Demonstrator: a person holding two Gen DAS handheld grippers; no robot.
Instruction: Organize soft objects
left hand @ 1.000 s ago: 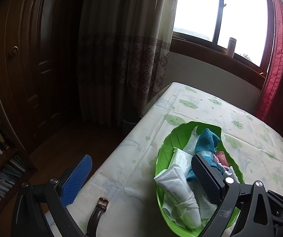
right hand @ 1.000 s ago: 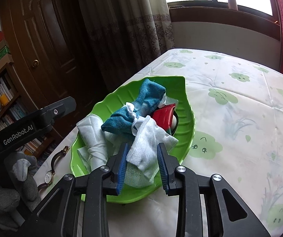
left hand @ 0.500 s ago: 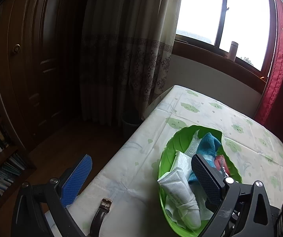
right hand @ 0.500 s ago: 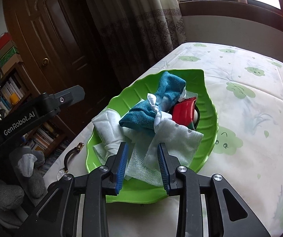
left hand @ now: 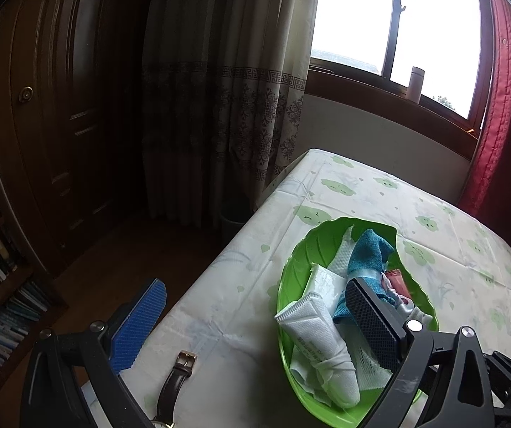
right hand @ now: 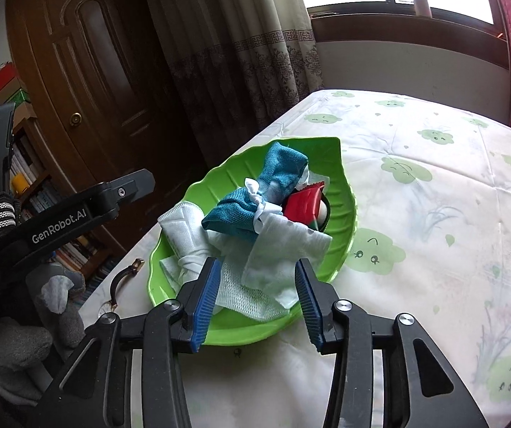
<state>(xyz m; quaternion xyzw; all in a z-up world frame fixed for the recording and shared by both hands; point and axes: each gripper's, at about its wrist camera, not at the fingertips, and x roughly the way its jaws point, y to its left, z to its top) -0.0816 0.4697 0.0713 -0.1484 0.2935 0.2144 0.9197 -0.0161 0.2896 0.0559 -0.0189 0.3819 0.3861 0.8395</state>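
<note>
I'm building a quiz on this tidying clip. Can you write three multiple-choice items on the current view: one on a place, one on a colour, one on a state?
1. Where does the wristwatch lie?
A. in the tray
B. on the tablecloth beside the tray
C. on the windowsill

2. What colour is the leaf-shaped tray?
A. green
B. red
C. white

3. How does the right gripper stand?
A. shut on the teal cloth
B. shut on the watch
C. open, holding nothing

Answers:
1 B: the strap rests on the printed tablecloth, outside the tray's rim.
2 A: its bare rim is bright green.
3 C: its blue pads stand apart either side of the white cloth, without pressing it; the teal cloth lies further back.
</note>
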